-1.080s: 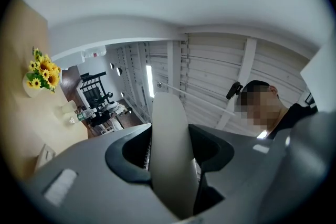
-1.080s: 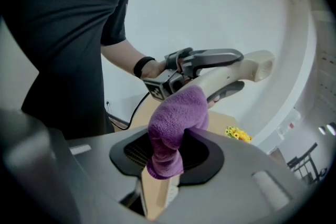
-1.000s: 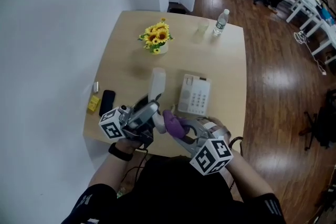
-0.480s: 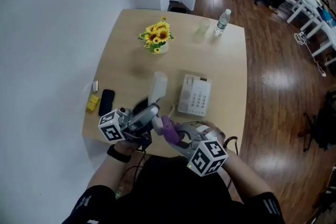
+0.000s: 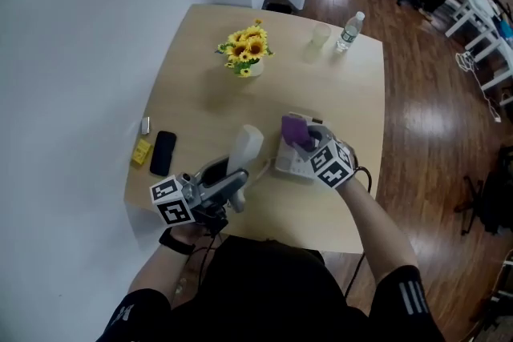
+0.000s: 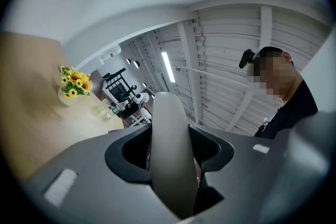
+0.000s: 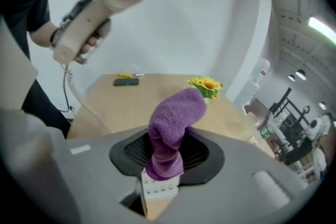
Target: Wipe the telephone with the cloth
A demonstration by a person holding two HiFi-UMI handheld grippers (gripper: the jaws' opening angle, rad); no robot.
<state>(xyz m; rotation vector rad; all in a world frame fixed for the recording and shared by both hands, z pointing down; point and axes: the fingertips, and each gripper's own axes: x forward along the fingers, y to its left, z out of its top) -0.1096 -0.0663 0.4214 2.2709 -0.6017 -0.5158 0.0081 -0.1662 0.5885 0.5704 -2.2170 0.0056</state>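
Head view: the left gripper (image 5: 234, 185) has its fingers closed on the lower end of the telephone handset (image 5: 244, 150), which rises tilted above the wooden surface (image 5: 200, 104), to the left of the telephone base (image 5: 285, 162). The right gripper (image 5: 307, 142) is over the base, and a purple cloth (image 5: 295, 128) is clamped between its fingers and sticks out beyond them over the base's far half. Whether the cloth touches the base cannot be told from this view. A vase of sunflowers (image 5: 248, 54), a clear cup (image 5: 320, 37) and a water bottle (image 5: 349, 29) stand at the far side. A black mobile phone (image 5: 163, 152) and a small yellow object (image 5: 142, 150) lie near the left edge. Left gripper view: the handset (image 6: 170, 155) fills the gap between the two fingers (image 6: 128, 152), which press on it from both sides, and its rounded end extends past the fingertips. Right gripper view: the fingers (image 7: 131, 152) are shut on the folded cloth (image 7: 173, 128), which stands up out of the gap and bends to the right at its top. Directly below its lower end the base's keypad (image 7: 157, 189) shows in the gap. The handset (image 7: 94, 13) is held high at the upper left, well apart from the cloth, with its cord (image 7: 79, 98) hanging down from it.
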